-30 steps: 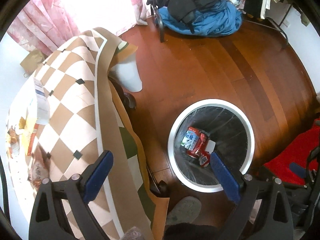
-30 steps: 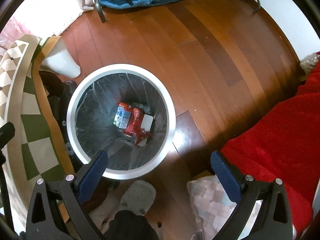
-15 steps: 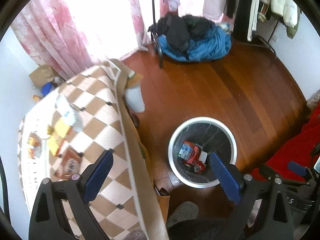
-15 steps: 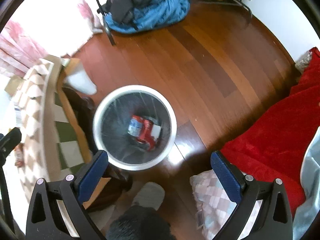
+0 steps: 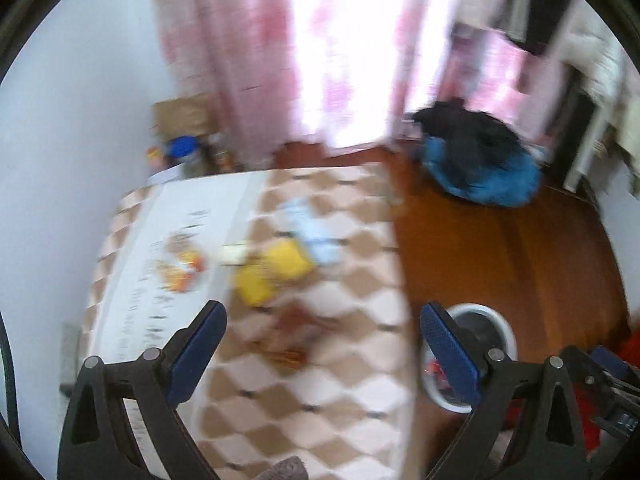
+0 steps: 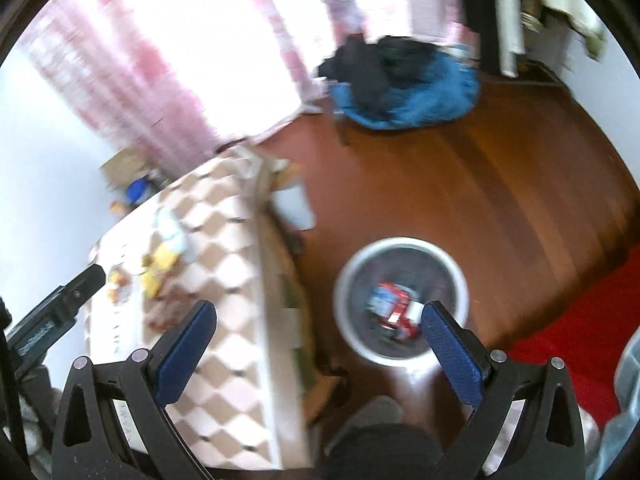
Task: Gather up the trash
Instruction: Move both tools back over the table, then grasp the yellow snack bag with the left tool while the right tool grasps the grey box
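Both views are motion-blurred. My left gripper (image 5: 322, 346) hangs open and empty above a table with a checked cloth (image 5: 360, 380). On the cloth lie yellow wrappers (image 5: 272, 272), a brown packet (image 5: 296, 340), a pale blue wrapper (image 5: 316, 232) and orange-and-white scraps (image 5: 180, 268). The white-rimmed bin (image 5: 502, 332) stands on the floor to the right. My right gripper (image 6: 318, 338) is open and empty, high over the table edge and the bin (image 6: 402, 300), which holds a red-and-white carton (image 6: 394, 308). The left gripper's body (image 6: 56, 308) shows at the left.
Wooden floor (image 6: 480, 184) spreads behind the bin. A blue and black heap of clothes (image 6: 400, 84) lies by pink curtains (image 5: 240, 52). A red cover (image 6: 580, 328) lies at the right. A person's slippered foot (image 6: 376, 412) stands near the bin.
Both grippers have risen and swung left, away from the bin and toward the table. The left view now centres on the litter on the cloth. Both stay open.
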